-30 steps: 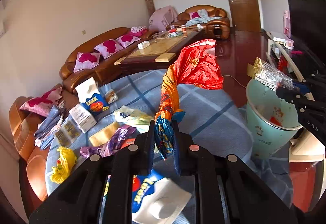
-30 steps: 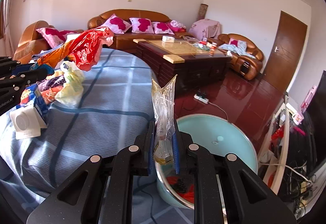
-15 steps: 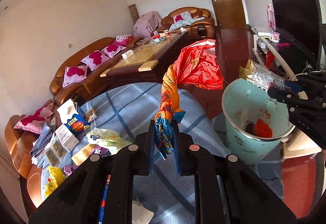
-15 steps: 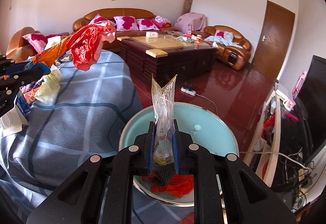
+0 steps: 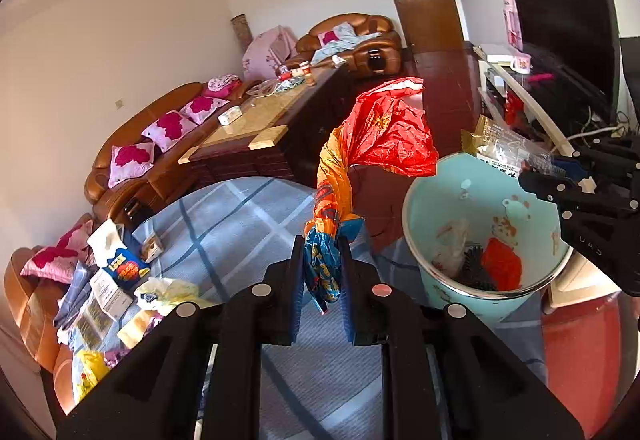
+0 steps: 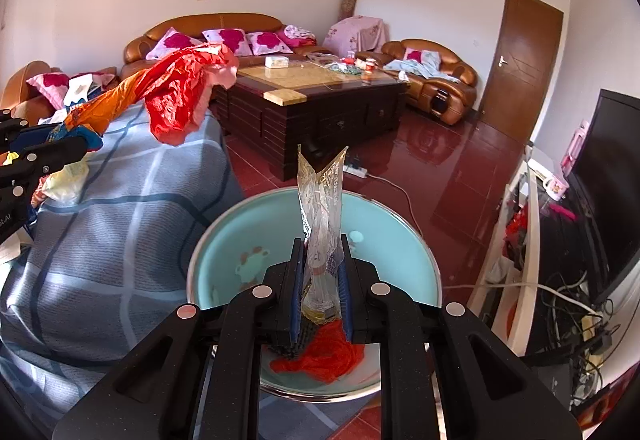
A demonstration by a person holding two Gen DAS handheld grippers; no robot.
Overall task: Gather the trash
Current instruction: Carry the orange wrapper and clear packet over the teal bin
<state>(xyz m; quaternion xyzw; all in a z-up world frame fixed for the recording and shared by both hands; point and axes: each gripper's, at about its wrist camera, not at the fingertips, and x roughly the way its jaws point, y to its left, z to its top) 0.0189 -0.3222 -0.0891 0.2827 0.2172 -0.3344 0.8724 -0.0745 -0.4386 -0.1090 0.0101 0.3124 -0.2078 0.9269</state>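
My left gripper (image 5: 322,272) is shut on a long red and orange plastic wrapper (image 5: 384,131), which sticks up and forward over the blue checked bedspread (image 5: 240,224). My right gripper (image 6: 320,276) is shut on a clear crinkled plastic bag (image 6: 322,199) and hovers right above the open mouth of the pale green trash bin (image 6: 224,240). In the left wrist view the bin (image 5: 436,179) stands to the right of the wrapper, with the right gripper (image 5: 560,175) over its far rim. Red and dark scraps lie in its bottom (image 5: 500,264).
More litter lies on the bedspread at the left: a blue and white carton (image 5: 120,260), a small box (image 5: 110,292), a yellow bag (image 5: 90,368) and a pale bag (image 5: 168,290). A dark coffee table (image 6: 320,103), leather sofas (image 6: 208,27) and a TV stand with cables (image 6: 568,296) surround the red floor.
Both grippers have moved toward the bin, each keeping its load. The bin now fills more of both views and lies directly under the right gripper; its contents have come into sight.
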